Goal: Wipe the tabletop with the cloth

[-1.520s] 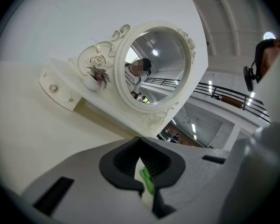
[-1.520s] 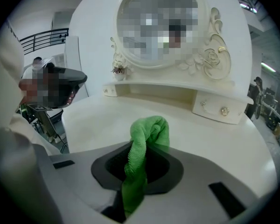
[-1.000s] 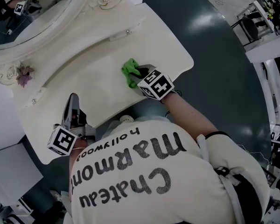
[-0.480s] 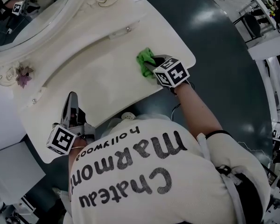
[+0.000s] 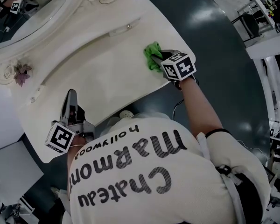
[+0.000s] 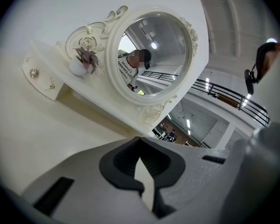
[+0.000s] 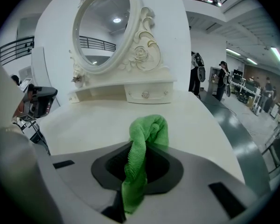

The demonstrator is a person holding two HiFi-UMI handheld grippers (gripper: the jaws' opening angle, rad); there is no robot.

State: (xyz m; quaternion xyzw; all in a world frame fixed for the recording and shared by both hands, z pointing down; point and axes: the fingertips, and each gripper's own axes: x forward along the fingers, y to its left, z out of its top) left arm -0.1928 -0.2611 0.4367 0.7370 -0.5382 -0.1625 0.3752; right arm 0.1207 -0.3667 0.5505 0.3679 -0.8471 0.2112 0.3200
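the right gripper (image 5: 161,59) is clamped on the green cloth (image 5: 152,54). one fold is pinched between its jaws and the rest is bunched ahead of them, on the cream tabletop (image 5: 98,76) at the right of the head view, near the table's right-hand edge. in the right gripper view the cloth (image 7: 147,134) runs up through the jaws and flops forward, so the soft bundle rather than the claw seems to meet the surface. that looks like a sensible hold for wiping without scraping.

the left gripper (image 5: 71,101) sits at the lower left of the head view, by the near edge and well apart from the cloth. its own view shows the jaws drawn together with nothing between them. it looks parked out of the wiping path. the oval mirror (image 5: 18,13) stands at the upper left.

judging by where the cloth is, the stroke is at the right end, and the middle and left likely wait.
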